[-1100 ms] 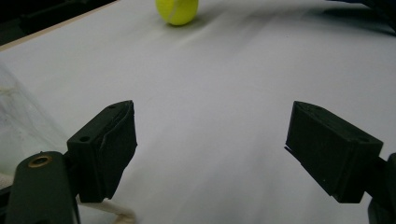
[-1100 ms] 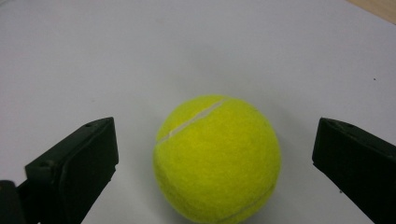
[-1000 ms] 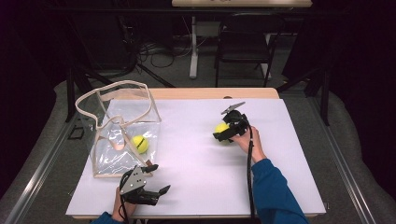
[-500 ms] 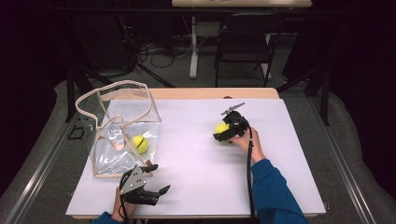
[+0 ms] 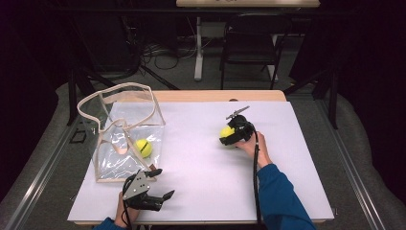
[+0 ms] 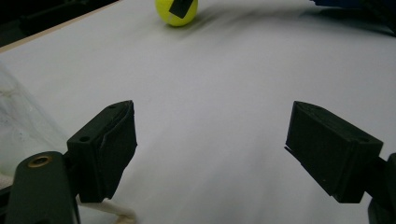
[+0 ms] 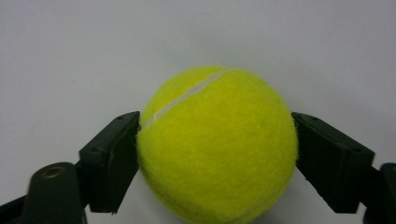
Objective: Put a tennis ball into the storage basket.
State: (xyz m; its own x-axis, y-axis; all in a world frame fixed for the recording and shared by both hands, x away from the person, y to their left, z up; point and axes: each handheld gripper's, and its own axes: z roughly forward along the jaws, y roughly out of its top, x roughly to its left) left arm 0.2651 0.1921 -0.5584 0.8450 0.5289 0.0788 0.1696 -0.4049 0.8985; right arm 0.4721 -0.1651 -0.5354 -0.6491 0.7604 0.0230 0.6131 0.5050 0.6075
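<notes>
We are working at a white worktop [image 5: 201,191] with a hand-held gripper in each hand. Our right hand-held gripper [image 7: 215,154] is sitting out on the right half of the worktop, and its jaws have just been closing around a yellow tennis ball [image 7: 217,144]. In the right gripper view the two black pads are pressing against the ball's sides, one at each flank, with the ball's white seam curving across its upper left. In the high view the same ball is peeking out yellow at the front of the gripper, with our right hand [image 5: 250,144] just behind it and the blue sleeve [image 5: 280,199] running back toward the near edge.

Our left hand-held gripper [image 6: 212,154] is hovering near the front left edge of the worktop with its jaws standing wide apart and nothing between them. In the left gripper view it is looking across the bare white surface toward the gripped ball far off.

A clear plastic bag [image 5: 122,139] with pale trim is standing open on the left side of the worktop, just beyond the left gripper. A second tennis ball [image 5: 143,148] is lying inside it, well apart from the gripped one.
</notes>
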